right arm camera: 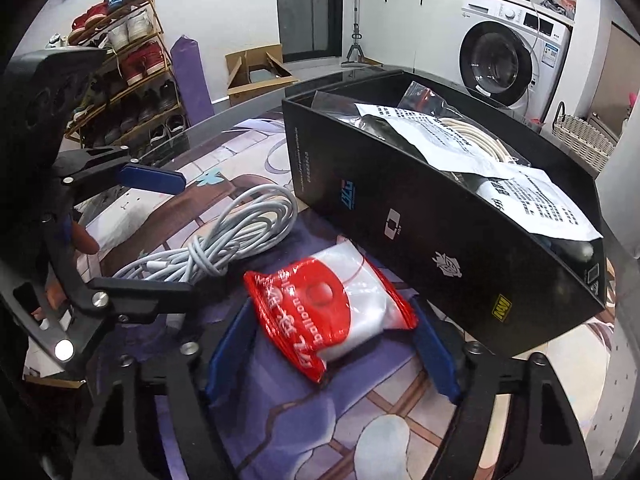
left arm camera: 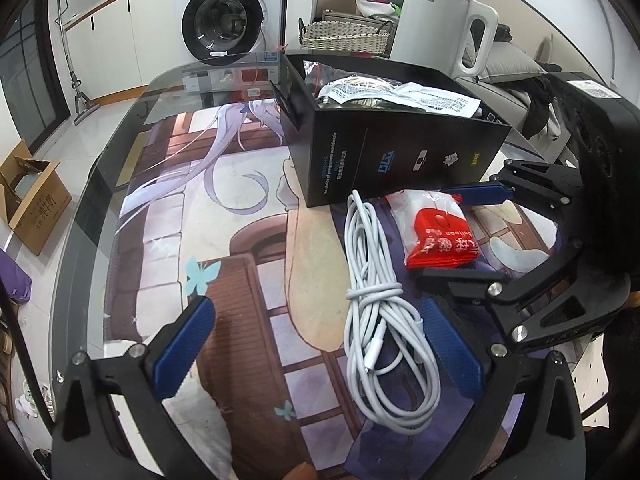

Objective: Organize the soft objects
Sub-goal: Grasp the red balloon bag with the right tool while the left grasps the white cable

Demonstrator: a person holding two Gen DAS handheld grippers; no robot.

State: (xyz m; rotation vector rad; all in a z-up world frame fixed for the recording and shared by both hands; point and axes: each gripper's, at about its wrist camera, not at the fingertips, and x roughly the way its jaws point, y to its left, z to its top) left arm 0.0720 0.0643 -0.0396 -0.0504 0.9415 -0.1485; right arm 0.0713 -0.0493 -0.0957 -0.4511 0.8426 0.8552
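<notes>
- Red-and-white balloon packet [right arm camera: 332,312] lies flat on the counter [left arm camera: 120,184], just beside the black box [right arm camera: 440,240], between the right tongs [right arm camera: 332,344]; long axis runs roughly crosswise to the blue pads, which sit at its edges; firm grip cannot be told.
- Left tongs [left arm camera: 316,344] are released, with the white cable bundle [left arm camera: 380,320] between them, untouched.
- Counted: one packet, one cable bundle, one box.

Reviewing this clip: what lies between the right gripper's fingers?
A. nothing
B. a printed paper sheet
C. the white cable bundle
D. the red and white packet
D: in the right wrist view the packet sits between the right gripper's two blue pads, while the cable lies off to the side on the mat and the paper is in the black box.
</notes>
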